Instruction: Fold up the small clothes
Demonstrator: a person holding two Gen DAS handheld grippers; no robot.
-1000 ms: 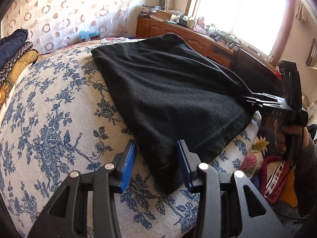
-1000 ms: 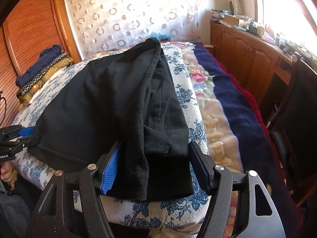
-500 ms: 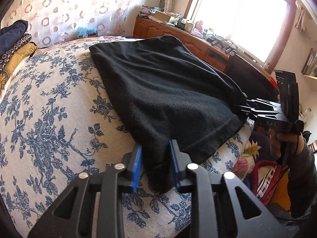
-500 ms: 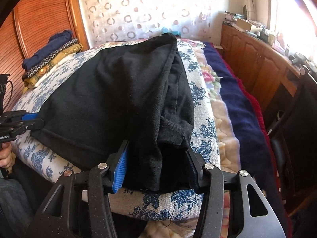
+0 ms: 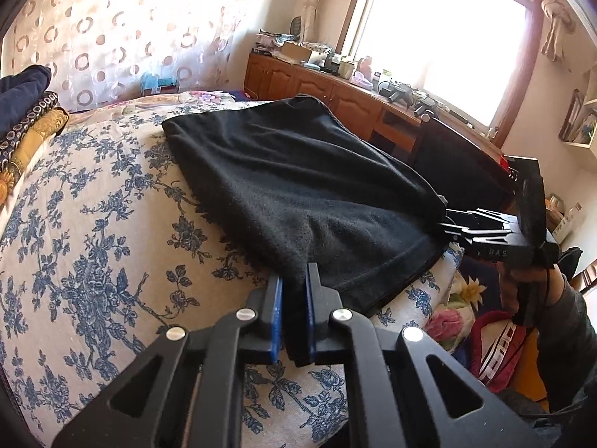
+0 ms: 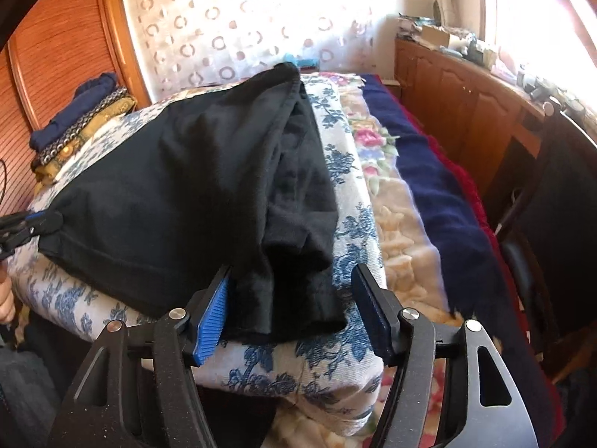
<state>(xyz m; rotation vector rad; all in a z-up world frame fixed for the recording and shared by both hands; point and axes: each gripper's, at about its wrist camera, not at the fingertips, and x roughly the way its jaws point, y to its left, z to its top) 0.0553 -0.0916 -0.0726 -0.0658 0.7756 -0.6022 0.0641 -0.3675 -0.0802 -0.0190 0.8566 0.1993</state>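
So, black garment (image 5: 298, 186) spread mid-frame on floral bed (image 5: 93, 242). Left gripper (image 5: 293, 310) just pinched shut on its near corner; right gripper (image 6: 294, 306) reopening, loosely straddling the folded edge.

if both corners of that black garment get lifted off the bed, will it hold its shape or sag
Probably sag: the black garment already drapes and bunches over the bed edge. It looks thick and fleecy, so likely not slippery in the left hand-held gripper, shut on its corner.

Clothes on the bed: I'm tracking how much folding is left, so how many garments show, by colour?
Black garment, spread out, left gripper shut on its corner: 1
Navy, folded in the pile: 1
Dark with pale rings: 1
Mustard-gold: 1
Total: 4
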